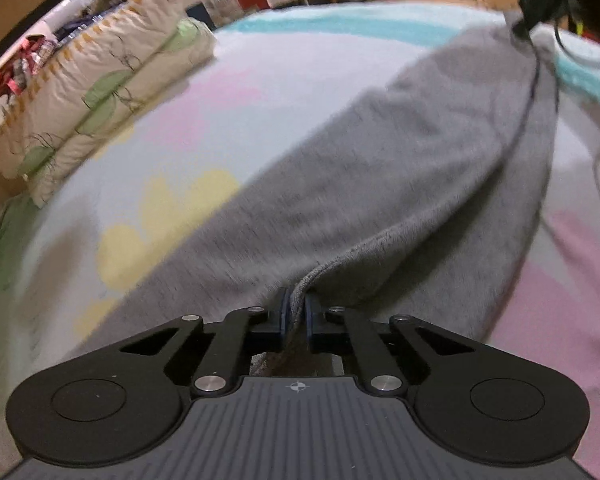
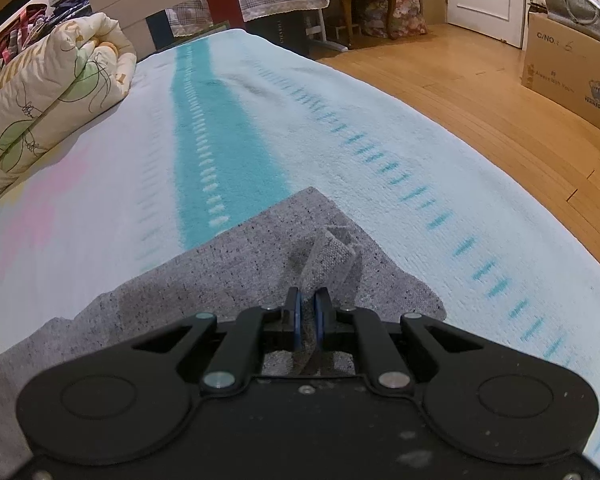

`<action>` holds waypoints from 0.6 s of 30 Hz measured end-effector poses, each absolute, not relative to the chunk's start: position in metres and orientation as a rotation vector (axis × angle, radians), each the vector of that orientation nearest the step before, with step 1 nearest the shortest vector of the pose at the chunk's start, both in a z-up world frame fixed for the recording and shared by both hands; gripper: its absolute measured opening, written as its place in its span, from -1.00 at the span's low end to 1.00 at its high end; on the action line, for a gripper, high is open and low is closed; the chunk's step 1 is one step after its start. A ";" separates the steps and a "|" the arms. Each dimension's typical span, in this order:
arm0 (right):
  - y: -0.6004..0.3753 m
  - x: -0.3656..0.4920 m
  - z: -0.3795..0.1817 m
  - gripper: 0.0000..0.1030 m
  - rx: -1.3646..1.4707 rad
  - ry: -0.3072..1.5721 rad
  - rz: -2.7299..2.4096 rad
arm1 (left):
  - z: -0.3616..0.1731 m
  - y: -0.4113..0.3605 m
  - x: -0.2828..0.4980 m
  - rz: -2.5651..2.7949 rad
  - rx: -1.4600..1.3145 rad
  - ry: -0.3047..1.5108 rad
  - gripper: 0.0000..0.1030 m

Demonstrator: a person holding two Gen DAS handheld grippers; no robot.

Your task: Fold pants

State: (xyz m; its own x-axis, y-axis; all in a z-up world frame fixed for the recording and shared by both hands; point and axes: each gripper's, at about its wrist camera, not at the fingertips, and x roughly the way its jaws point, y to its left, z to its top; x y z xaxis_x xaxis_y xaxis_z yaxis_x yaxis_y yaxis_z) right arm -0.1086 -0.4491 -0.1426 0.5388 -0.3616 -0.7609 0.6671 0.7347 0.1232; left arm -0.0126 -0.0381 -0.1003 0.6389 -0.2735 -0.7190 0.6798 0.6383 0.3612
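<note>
Both grippers are clamped on the grey pants (image 1: 380,168), which lie spread across a pastel blanket (image 2: 260,120) on a bed. The left gripper (image 1: 296,314) has its jaws pressed together on a rolled edge of the fabric, which rises into a ridge between the pads. The right gripper (image 2: 308,308) pinches a small upright tuck of cloth near a corner of the garment. From the left wrist view that other gripper shows at the far end of the pants, so the two hold opposite ends. The step in hand looks like securing both ends before a fold. The next move probably calls for lifting both together, keeping the cloth taut, and carrying one end over onto the other, well short of the folded quilt (image 2: 48,92) beside it.
</note>
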 end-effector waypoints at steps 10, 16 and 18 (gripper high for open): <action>-0.441 -0.127 -0.089 -0.84 0.361 0.595 -0.663 | -0.040 -0.031 -0.039 -0.732 0.598 0.623 -0.86; -0.457 -0.132 -0.148 -0.84 0.455 0.816 -0.733 | -0.102 -0.040 -0.051 -0.796 0.642 0.820 -0.86; -0.454 -0.133 -0.154 -0.84 0.429 0.819 -0.736 | -0.107 -0.043 -0.050 -0.795 0.599 0.845 -0.86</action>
State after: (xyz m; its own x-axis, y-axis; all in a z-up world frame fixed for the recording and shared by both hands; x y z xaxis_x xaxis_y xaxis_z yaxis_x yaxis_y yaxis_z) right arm -0.1334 -0.4541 -0.1544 0.4611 -0.4200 -0.7817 0.7323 0.6776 0.0679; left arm -0.0500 -0.0434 -0.1074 0.4174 -0.3682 -0.8308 0.8067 0.5710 0.1523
